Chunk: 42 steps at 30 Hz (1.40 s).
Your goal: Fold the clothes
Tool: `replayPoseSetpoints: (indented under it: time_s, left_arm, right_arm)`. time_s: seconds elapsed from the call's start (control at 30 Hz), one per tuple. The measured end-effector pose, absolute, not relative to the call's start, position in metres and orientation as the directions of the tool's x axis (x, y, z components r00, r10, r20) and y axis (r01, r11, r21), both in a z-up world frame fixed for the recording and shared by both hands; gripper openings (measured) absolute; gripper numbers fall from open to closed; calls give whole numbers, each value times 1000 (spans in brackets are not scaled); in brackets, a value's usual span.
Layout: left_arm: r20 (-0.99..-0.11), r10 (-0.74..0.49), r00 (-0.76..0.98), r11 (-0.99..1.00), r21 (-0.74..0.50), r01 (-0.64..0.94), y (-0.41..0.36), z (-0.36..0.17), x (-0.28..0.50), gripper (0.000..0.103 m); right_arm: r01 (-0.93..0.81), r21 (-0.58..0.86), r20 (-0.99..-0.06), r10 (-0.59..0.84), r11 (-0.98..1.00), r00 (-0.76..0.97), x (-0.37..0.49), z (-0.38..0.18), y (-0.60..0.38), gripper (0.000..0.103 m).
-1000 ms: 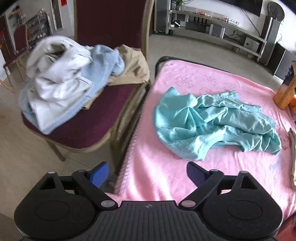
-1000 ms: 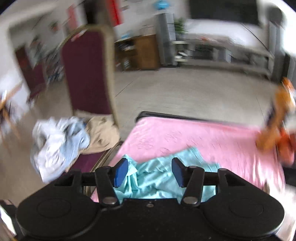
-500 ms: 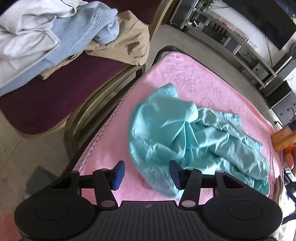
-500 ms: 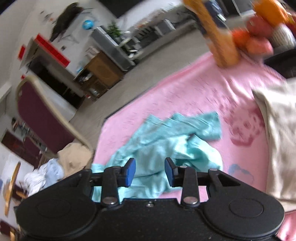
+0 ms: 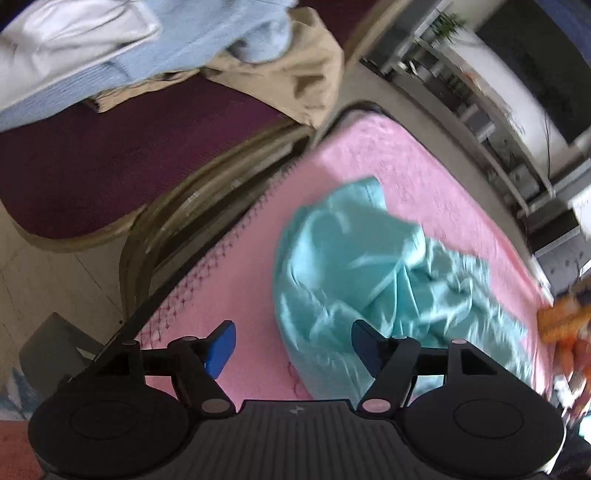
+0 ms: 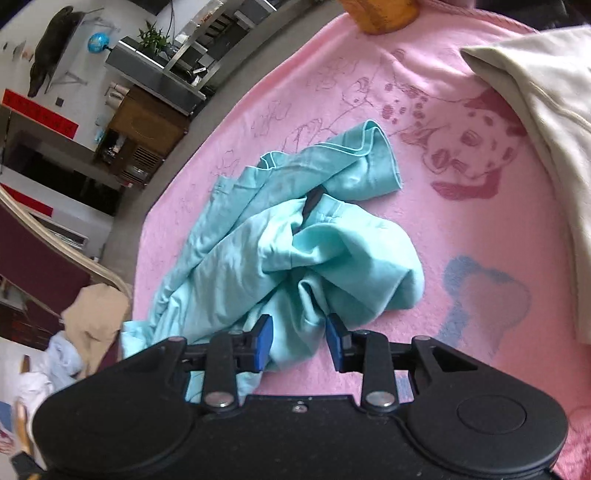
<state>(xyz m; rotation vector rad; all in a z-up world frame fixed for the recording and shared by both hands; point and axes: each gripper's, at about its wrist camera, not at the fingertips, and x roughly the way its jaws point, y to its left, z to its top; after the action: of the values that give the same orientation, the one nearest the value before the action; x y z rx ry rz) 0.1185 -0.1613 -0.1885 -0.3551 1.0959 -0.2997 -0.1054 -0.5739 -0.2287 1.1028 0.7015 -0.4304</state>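
A crumpled turquoise garment (image 5: 373,273) lies on a pink blanket (image 5: 424,177); it also shows in the right wrist view (image 6: 295,240). My left gripper (image 5: 291,347) is open, hovering over the garment's near left edge and the blanket's left side. My right gripper (image 6: 299,343) is open with a narrower gap, its blue pads (image 6: 264,341) on either side of a fold at the garment's near edge. Whether the pads touch the cloth I cannot tell.
A maroon chair (image 5: 103,147) left of the table holds a pile of white, light blue and beige clothes (image 5: 155,55). A cream folded cloth (image 6: 546,122) lies at the right of the blanket. An orange object (image 6: 380,14) stands at the far edge.
The left gripper has opened wider and shifted left towards the blanket's edge. The right gripper has dropped closer to the garment, now straddling its near fold.
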Motion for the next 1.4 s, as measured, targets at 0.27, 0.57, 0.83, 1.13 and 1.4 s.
replayPoseSetpoints:
  time_s: [0.27, 0.57, 0.83, 1.13, 1.4]
  left_arm:
    - [-826, -436, 356, 891, -452, 42, -170, -200, 121, 54]
    - [-842, -354, 406, 929, -269, 252, -214, -190, 118, 0]
    - [-683, -548, 483, 836, -470, 284, -206, -111, 103, 0]
    - [-662, -619, 423, 772, -613, 169, -155, -115, 70, 3]
    - [-808, -484, 335, 874, -465, 141, -130, -167, 44, 24]
  right_arm:
    - [658, 625, -720, -15, 421, 693, -97, -235, -570, 32]
    - [657, 562, -729, -73, 502, 680, -83, -232, -567, 24]
    - [600, 635, -572, -225, 486, 789, -129, -146, -573, 3]
    - [640, 576, -583, -294, 509, 757, -194, -53, -566, 3]
    - [709, 493, -789, -83, 504, 608, -211, -155, -543, 30]
